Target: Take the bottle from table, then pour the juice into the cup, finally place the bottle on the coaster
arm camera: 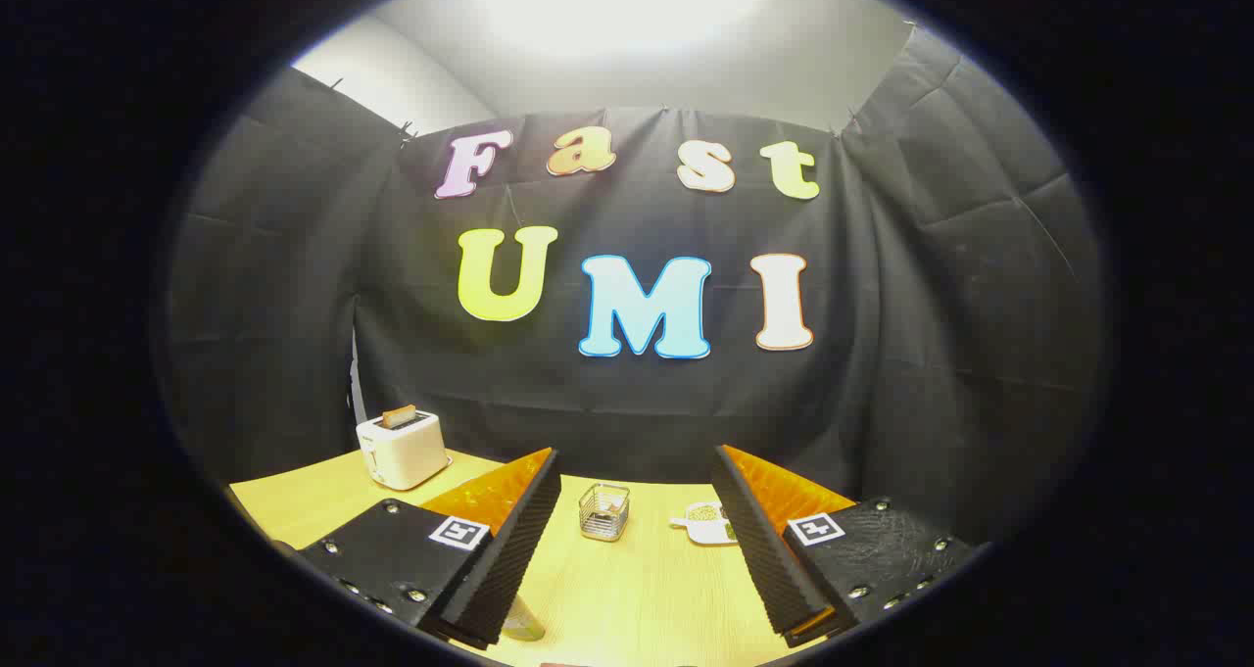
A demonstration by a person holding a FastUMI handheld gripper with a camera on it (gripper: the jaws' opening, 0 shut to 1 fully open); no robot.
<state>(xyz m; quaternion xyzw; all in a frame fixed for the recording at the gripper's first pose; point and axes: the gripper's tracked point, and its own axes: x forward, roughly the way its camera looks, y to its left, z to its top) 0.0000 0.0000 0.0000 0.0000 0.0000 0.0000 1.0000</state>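
Gripper view: the gripper (637, 540) hangs above the yellow wooden table (627, 598) with its fingers wide apart and nothing between them.

Both fingers (509, 549) have black ribbed pads with orange backs, and each black base carries a small square marker. Beyond the fingers, between their tips, a small clear glass cup (603, 511) stands upright on the table. Just beside it, partly hidden behind the right finger, lies a white coaster (703, 524) with a short handle and some green pattern on it. A white toaster (402, 449) with a slice of toast in its slot stands well apart, beyond the left finger, near the black cloth wall. Under the left finger a small pale grey-green shape (524, 624) touches the table; it is perhaps part of the bottle, but I cannot tell.
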